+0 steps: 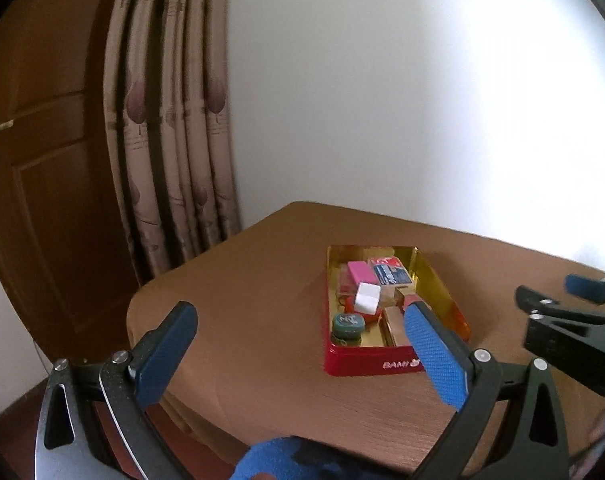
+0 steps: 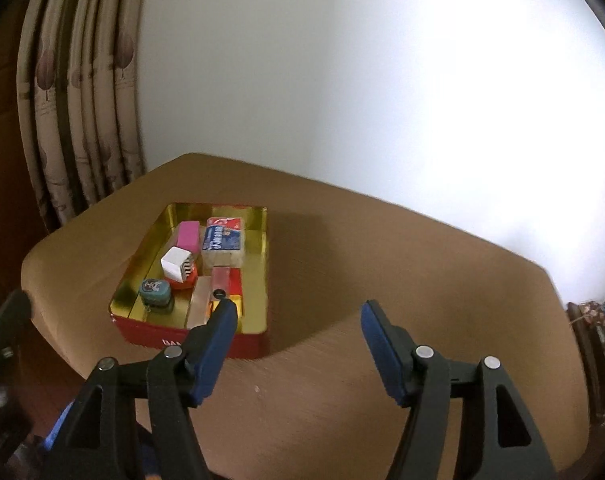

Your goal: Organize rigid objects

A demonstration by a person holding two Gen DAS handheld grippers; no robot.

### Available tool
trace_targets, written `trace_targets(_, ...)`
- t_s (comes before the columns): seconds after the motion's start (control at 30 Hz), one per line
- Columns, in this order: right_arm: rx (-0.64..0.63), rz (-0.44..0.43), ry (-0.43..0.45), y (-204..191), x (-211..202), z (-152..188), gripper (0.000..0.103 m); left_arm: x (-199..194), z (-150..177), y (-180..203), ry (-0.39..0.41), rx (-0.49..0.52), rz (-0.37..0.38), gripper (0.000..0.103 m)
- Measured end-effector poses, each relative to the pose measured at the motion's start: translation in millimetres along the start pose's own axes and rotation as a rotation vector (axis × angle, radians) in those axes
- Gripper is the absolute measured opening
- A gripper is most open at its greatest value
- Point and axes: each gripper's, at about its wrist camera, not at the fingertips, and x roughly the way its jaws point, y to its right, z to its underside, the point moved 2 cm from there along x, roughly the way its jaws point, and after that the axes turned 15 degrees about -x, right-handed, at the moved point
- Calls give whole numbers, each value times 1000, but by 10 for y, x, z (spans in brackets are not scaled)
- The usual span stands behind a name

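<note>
red tin (image 2: 206, 342) sits near the surface's (image 2: 382, 280) far left corner, filled: pink block (image 2: 189, 235), white cube (image 2: 177, 264), small round tin (image 2: 154, 291). nothing loose outside it; sorting looks about done. best to lift clear without nudging the tin. left gripper (image 1: 298, 350) wide, empty. right gripper (image 2: 298, 354) wide, empty.

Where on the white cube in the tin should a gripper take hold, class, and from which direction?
Grip the white cube across two opposite flat side faces, coming down from above. It sits highest in the red tin, propped at a tilt on other items, so its upper half looks free; the pink block and tin walls would likely block a level approach. Turn the jaws to match its tilt.
</note>
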Motion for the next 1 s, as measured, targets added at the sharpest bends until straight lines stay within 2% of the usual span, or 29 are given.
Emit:
trace_targets(0.1,-7,16,26,43,-217,32,72,-18,20,24,-24,-9,-35,103)
trace_targets(0.2,-17,28,42,88,-398,42,72,-87,73,65,-29,7,31,103)
trace_targets(0.3,-21,40,54,113,-527,37,73,-110,129,110,-47,22,62,103)
trace_targets(0.63,-30,43,58,106,-609,56,73,-97,222,118,-65,21,112,103)
trace_targets(0.77,-37,43,55,74,-594,53,73,-118,266,146,-43,44,63,103)
trace_targets(1.0,-39,39,44,64,-564,70,73,-87,288,125,-60,38,58,103)
